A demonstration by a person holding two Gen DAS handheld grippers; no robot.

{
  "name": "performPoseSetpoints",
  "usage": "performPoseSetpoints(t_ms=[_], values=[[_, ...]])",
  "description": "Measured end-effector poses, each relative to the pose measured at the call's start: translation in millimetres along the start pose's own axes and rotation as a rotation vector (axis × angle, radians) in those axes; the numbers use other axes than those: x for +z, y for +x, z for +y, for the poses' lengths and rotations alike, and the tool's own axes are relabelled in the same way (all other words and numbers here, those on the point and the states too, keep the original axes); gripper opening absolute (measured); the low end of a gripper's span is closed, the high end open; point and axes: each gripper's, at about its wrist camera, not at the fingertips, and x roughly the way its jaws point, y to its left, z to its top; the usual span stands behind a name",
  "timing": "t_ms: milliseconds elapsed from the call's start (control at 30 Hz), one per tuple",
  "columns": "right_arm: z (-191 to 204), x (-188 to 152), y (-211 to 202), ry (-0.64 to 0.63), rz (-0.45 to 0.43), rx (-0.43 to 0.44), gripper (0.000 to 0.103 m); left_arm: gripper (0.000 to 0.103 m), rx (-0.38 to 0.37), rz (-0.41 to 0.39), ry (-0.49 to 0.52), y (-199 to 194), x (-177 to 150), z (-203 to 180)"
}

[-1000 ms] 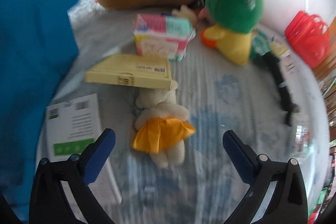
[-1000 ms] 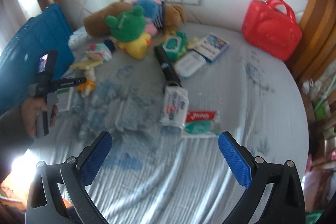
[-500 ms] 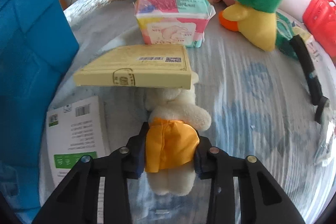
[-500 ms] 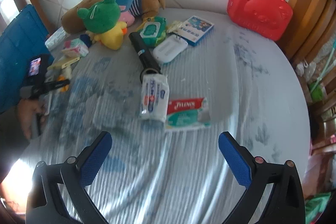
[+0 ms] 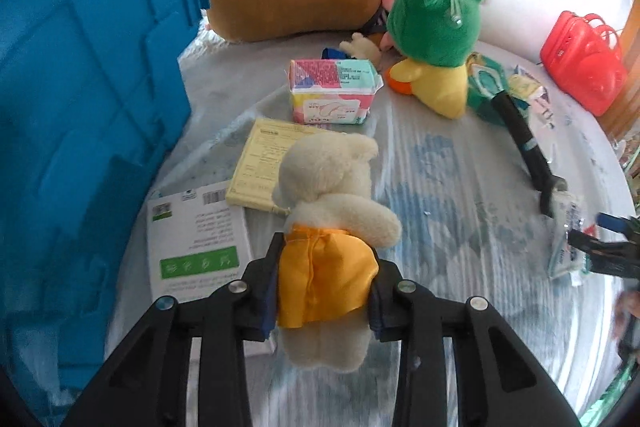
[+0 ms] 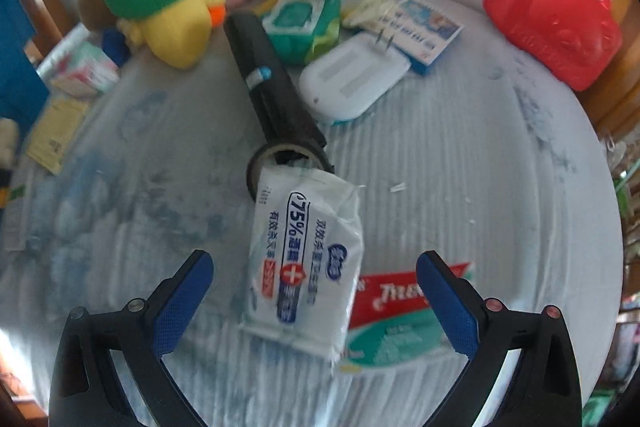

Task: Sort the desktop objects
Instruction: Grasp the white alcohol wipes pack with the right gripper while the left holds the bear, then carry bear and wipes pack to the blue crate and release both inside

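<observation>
My left gripper is clamped on the small cream bear, the pads pinching only the orange skirt at its waist. That is my first worry: the fabric is loose and slick, so I judge the bear could slide out or swing as I carry it, its head brushing the yellow booklet just beyond it or the white leaflet near left. The blue bin rises on the left; if that is where it goes, a hurried swing could knock the bear against its wall.

My right gripper hangs wide open over the wipes pack, touching nothing. The pack lies across the toothpaste box on its right, and its far end overlaps the mouth of the black tube. Closing carelessly, I might catch the box too, or nudge the tube so it rolls toward the white case and green wipes pack farther off.
</observation>
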Motion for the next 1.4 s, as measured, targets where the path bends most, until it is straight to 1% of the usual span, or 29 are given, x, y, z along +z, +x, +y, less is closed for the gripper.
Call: performPoseSetpoints(t_ms=[67,133,167,200,333,400,600,700,967,1133,1400], values=[[3.7,0.2,9.8,-0.018,0.01,-0.021,0.103,0.034,-0.005,-0.007,-0.002,-9.1,-2.1,2.2],[4.6,-0.8,16.2,-0.02,0.021,-0.027,0.098,0.034,-0.008,-0.015,-0.007,-15.8,-4.2,3.3],[4.4,-1.2,18.1,-0.018,0.026,-0.029,0.084,0.034,-0.008,-0.019,-0.01,-17.6,-5.1,3.1],[4.2,-1.7,19.8,-0.015,0.029,-0.031,0.067,0.034,-0.01,-0.021,-0.015,-20.6,-6.6,4.7],[3.0,-4.0,19.0,-0.001,0.037,-0.01,0.062,0.034,-0.016,-0.028,-0.027,-29.9,-11.4,8.8],[3.5,-5.4,14.2,-0.001,0.032,-0.001,0.055,0.034,-0.019,-0.034,-0.03,-35.2,-12.0,8.8],[5.0,-8.4,-9.2,0.012,0.011,0.033,0.05,0.034,-0.031,-0.052,-0.027,-53.7,-12.8,4.3],[5.0,-10.4,-24.8,0.015,-0.004,0.042,0.049,0.034,-0.041,-0.068,-0.027,-67.4,-13.7,-0.1],[6.8,-19.7,-87.4,0.012,-0.071,0.071,0.049,0.034,-0.05,-0.119,-0.014,-112.6,-16.9,-10.9],[24.6,-26.4,-139.1,-0.027,-0.13,0.115,0.049,0.034,-0.024,-0.155,-0.018,-155.9,-18.7,-9.5],[73.6,-27.4,-214.6,-0.113,-0.234,0.187,0.049,0.034,0.022,-0.22,-0.015,-223.4,-13.7,10.8]])
